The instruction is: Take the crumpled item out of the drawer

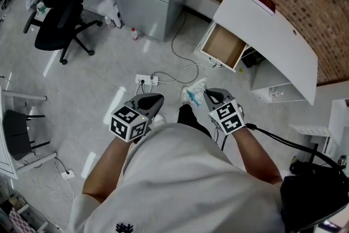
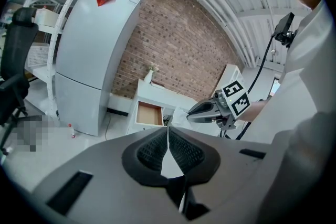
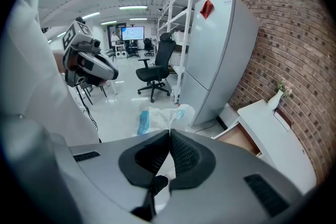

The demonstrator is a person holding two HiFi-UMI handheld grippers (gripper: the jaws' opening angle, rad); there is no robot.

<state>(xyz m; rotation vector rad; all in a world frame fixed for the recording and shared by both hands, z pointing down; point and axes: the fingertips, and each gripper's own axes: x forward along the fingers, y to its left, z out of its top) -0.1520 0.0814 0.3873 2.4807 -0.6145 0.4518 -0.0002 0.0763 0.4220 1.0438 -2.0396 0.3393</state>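
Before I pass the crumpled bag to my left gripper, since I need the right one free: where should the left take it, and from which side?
Probably the loose bunch of the crumpled bag that sticks out past the tips of the right gripper, near its blue print. Bring the left gripper in from your left; its jaws are shut and must open first.

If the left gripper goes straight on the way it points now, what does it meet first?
Probably the white desk, beside its open drawer. The way there looks free; the crumpled bag hangs just right of it. Depth is unclear.
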